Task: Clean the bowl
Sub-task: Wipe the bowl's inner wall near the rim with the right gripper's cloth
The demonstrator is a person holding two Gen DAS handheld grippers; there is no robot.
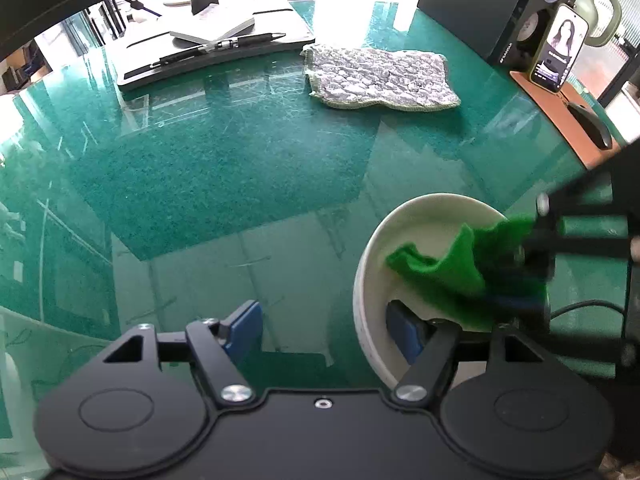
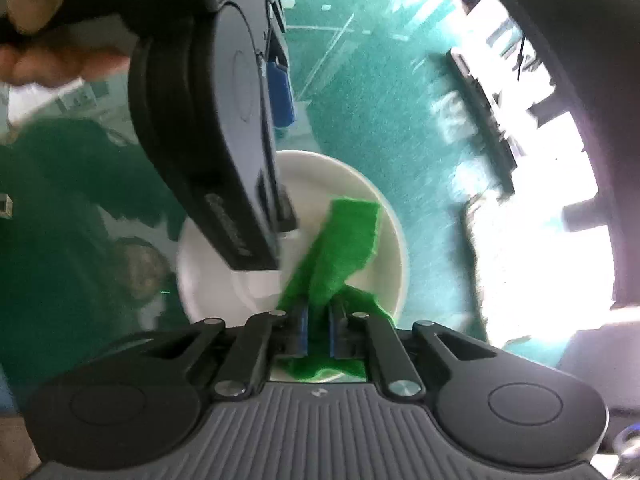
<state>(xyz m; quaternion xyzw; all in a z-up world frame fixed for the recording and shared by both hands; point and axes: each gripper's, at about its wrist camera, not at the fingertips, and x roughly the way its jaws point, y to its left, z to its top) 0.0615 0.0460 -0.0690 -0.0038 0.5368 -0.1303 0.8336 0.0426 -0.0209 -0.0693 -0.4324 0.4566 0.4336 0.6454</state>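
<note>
A white bowl [image 1: 424, 216] stands on the green glass table [image 1: 240, 184]. My left gripper [image 1: 324, 326] is open and straddles the bowl's near-left wall. One blue pad [image 1: 404, 336] is inside the bowl and the other [image 1: 246, 326] stands well clear outside it. My right gripper [image 2: 318, 320] is shut on a green cloth [image 2: 344, 236] and points down into the bowl [image 2: 372, 192]. The cloth [image 1: 440, 268] hangs crumpled over the bowl's inside. In the left wrist view the right gripper [image 1: 524, 256] is blurred. The left gripper's black body [image 2: 200, 120] hides the bowl's left part.
A grey knitted cloth [image 1: 380, 76] lies farther back on the table. Behind it sit a flat stand with a pen [image 1: 208, 56] and a dark speaker box [image 1: 480, 4]. A phone [image 1: 558, 52] and a mouse [image 1: 590, 124] rest on a brown mat at right. A person's hand [image 2: 48, 60] holds the left gripper.
</note>
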